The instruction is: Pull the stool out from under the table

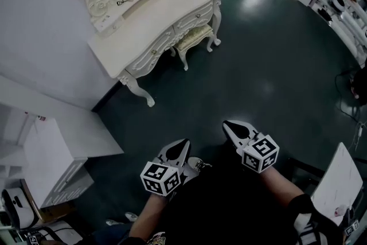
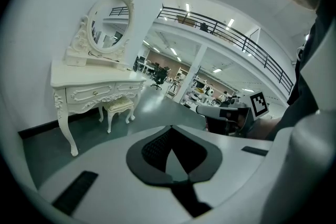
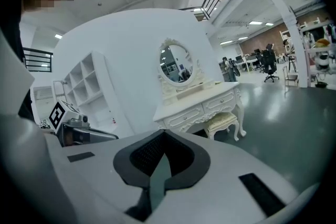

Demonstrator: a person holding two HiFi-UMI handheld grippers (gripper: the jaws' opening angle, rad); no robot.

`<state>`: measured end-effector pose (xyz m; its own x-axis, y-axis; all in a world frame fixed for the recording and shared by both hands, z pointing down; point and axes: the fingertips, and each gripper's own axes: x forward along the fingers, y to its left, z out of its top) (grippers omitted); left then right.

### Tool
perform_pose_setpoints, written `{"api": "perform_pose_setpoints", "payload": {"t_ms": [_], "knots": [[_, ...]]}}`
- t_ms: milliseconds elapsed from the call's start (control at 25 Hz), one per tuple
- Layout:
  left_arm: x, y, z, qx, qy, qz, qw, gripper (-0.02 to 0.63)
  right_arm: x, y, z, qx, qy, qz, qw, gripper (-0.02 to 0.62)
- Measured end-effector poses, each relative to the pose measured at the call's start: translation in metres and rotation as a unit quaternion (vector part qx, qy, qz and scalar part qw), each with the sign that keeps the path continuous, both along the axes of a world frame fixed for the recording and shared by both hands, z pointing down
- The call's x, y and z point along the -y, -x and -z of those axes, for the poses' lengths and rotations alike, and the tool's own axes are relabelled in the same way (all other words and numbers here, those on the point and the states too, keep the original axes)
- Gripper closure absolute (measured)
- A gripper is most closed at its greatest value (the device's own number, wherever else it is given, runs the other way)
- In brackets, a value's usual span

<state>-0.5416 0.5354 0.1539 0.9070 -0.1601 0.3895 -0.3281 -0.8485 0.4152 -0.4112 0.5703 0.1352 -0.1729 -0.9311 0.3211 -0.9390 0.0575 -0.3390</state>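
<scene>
- Stool [image 1: 194, 37] tucked under white dressing table [image 1: 155, 14], upper centre of head view; cushion edge and front legs showing.
- Left gripper [image 1: 183, 143] and right gripper [image 1: 228, 124] low in frame, well apart from stool. Fingers of both pressed together, holding nothing.
- Step in hand, likely: approach.
- To do well: come up square to stool, spread fingers before reaching, take seat rim on both sides, draw straight out across floor [image 1: 258, 66], stool legs kept off table legs.
</scene>
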Motion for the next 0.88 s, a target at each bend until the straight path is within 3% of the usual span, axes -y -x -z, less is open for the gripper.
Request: {"api": "perform_pose_setpoints", "payload": {"t_ms": [200, 360, 880], "knots": [[0.018, -0.006, 0.001, 0.005, -0.003, 0.038, 0.9992, 0.598, 0.025, -0.02, 0.002, -0.003, -0.006, 0.023, 1.0, 0.568], [0.028, -0.031, 0.001, 0.006, 0.005, 0.06, 0.9982, 0.598, 0.038, -0.044, 0.009, -0.016, -0.01, 0.048, 0.999, 0.568], [0.031, -0.145, 0.0, 0.02, 0.01, 0.06, 0.9979, 0.598, 0.041, -0.163, 0.004, -0.012, -0.008, 0.046, 0.999, 0.568]]}}
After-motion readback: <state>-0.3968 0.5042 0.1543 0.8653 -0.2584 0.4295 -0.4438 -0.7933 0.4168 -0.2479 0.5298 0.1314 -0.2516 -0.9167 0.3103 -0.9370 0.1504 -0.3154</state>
